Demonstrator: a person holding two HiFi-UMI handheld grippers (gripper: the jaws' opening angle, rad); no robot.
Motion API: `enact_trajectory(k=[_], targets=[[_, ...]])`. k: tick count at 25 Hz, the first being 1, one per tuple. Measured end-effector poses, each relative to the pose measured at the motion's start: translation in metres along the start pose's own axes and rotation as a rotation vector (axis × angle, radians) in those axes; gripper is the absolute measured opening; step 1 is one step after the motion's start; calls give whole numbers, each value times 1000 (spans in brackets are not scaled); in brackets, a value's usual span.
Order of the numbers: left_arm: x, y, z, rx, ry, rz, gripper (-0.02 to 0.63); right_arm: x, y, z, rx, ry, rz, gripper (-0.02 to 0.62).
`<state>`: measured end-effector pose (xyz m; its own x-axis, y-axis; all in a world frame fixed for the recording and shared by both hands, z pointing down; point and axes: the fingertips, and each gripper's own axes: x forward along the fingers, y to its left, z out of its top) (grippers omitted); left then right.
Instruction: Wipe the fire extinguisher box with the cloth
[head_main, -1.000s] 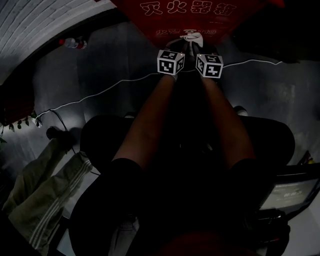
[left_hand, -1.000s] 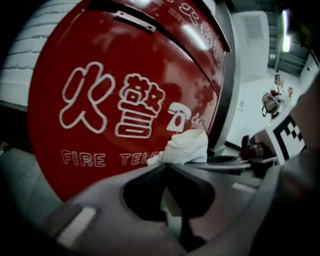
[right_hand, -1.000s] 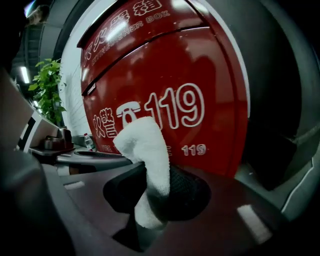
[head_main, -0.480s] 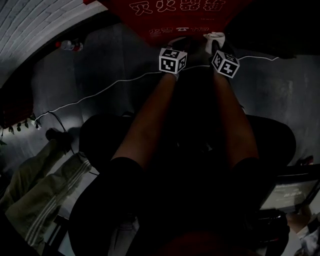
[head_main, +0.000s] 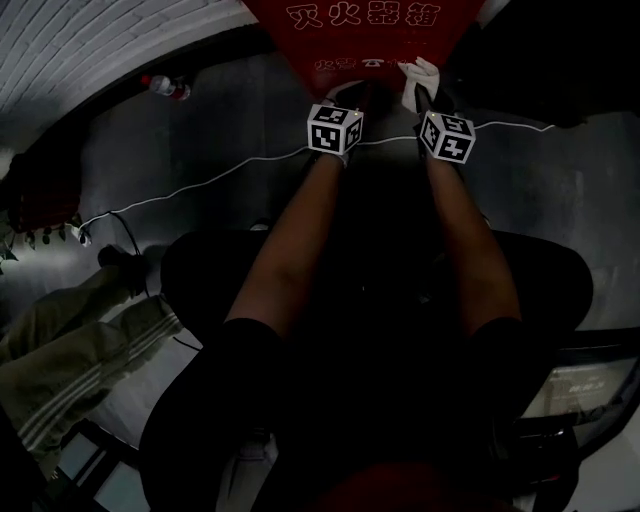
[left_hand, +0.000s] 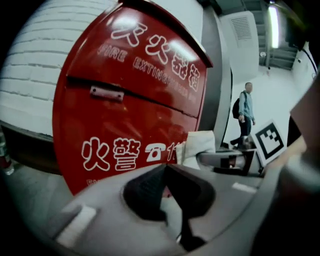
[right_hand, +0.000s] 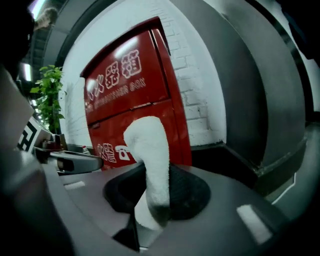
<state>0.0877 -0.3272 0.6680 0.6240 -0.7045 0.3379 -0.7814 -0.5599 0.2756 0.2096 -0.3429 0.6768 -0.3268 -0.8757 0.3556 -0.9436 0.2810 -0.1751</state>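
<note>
The red fire extinguisher box (head_main: 360, 30) with white lettering stands ahead at the top of the head view. It fills the left gripper view (left_hand: 125, 100) and appears in the right gripper view (right_hand: 135, 95). My right gripper (head_main: 422, 97) is shut on a white cloth (right_hand: 150, 155), which sticks up between its jaws close to the box's lower right front. In the head view the cloth (head_main: 418, 78) touches the box's lower edge. My left gripper (left_hand: 166, 172) is shut with nothing in it, just left of the right one and near the box's base.
A water bottle (head_main: 165, 87) lies on the grey floor by the white brick wall (head_main: 90, 40). A white cable (head_main: 200, 185) crosses the floor. A person's striped trousers (head_main: 70, 370) are at the left. A potted plant (right_hand: 50, 95) stands beside the box. A person (left_hand: 245, 112) walks far off.
A second ago both grippers met at the cloth below the box. The right gripper has since carried the cloth to the right, and the two now stand apart.
</note>
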Motion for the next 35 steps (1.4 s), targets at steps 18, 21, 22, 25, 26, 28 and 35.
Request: enact_trajectory(k=[18, 21, 22, 25, 26, 28, 35], targets=[[-181, -61, 183, 84, -319, 16, 3, -153, 141, 188, -184, -313, 393, 106], [-213, -74, 219, 125, -368, -4, 3, -170, 164, 208, -175, -303, 457, 104], [-221, -77, 225, 142, -369, -10, 3, -176, 172, 211, -180, -292, 479, 104], [-240, -84, 243, 215, -342, -17, 3, -193, 192, 222, -215, -281, 528, 104], [-247, -87, 249, 244, -328, -22, 3, -199, 199, 227, -230, -284, 545, 104], [-263, -96, 260, 280, -324, -44, 3, -210, 213, 237, -258, -288, 576, 104], [-260, -112, 232, 221, -310, -107, 3, -222, 228, 250, -250, -303, 606, 106]])
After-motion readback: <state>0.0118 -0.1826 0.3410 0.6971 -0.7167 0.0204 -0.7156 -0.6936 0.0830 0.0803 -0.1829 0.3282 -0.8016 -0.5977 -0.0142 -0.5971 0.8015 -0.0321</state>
